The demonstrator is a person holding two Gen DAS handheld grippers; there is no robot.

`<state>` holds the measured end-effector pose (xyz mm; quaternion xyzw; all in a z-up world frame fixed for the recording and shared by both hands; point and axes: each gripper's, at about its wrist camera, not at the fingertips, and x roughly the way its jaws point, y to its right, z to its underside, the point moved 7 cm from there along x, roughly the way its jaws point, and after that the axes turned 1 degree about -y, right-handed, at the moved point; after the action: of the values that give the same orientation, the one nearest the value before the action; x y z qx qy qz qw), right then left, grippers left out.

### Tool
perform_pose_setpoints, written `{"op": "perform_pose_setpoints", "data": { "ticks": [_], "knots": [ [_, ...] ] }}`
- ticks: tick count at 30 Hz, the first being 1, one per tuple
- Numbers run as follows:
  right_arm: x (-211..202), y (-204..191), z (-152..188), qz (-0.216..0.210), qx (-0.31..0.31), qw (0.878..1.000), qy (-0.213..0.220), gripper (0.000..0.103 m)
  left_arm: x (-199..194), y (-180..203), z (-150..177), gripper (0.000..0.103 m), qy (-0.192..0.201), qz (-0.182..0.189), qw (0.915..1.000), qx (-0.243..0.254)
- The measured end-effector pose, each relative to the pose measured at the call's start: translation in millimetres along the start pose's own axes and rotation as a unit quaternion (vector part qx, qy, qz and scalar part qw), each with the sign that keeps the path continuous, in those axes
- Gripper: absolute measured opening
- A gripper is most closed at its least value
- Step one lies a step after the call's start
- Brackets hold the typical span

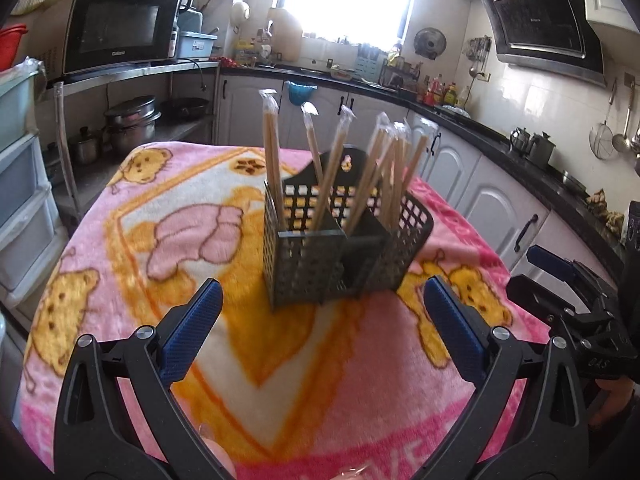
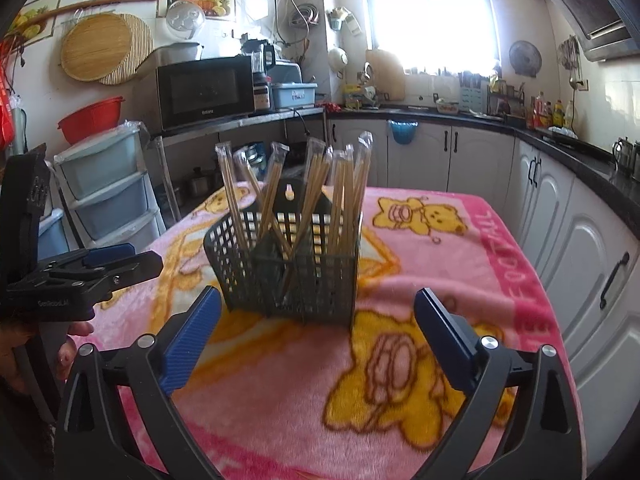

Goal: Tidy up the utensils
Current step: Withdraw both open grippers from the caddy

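1. Pink fleece blanket (image 1: 120, 240), printed with yellow bears and orange bands, covers the whole tabletop in a home kitchen.
2. Near the middle of the tabletop stands a dark plastic basket (image 1: 316, 264) with lattice walls, split inside into compartments.
3. Many pairs of wooden chopsticks (image 1: 272, 152), each pair in a clear wrapper, stand upright or lean outward in the basket; their tips rise well above its rim.
4. How many pairs sit in each compartment cannot be told.
5. The left gripper (image 1: 322, 300) hovers over the near edge of the tabletop, pointing at the basket. Its blue-padded fingers (image 1: 192, 332) stand wide apart with nothing between them, short of the basket.
6. The right gripper (image 2: 318, 306) hovers beside it, also over the near edge. Its blue pads are likewise spread wide and hold nothing.
7. Each camera catches the other tool at the side of its view: the right gripper (image 1: 568, 292) seen from the left one, the left gripper (image 2: 100, 268) seen from the right one, with a person's hand (image 2: 24, 352) on its handle.
8. Behind the table, a black microwave (image 2: 206, 90) sits on a metal shelf, white cabinets (image 2: 480, 156) run under a dark counter, and a bright window (image 2: 432, 16) lights the room.
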<state>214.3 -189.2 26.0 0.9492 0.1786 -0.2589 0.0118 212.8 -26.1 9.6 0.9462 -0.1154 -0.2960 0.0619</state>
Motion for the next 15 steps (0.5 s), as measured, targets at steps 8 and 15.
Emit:
{"op": "perform_pose_setpoints", "data": {
  "ticks": [8, 15],
  "knots": [
    [-4, 3, 29, 0.000, 0.027, 1.000, -0.012, 0.097, 0, 19, 31, 0.093, 0.010, 0.008, 0.9997, 0.019],
    [-8, 4, 49, -0.009, 0.045, 0.999, -0.003, 0.097, -7, 25, 48, 0.093, 0.031, 0.016, 0.9993, 0.012]
  ]
}}
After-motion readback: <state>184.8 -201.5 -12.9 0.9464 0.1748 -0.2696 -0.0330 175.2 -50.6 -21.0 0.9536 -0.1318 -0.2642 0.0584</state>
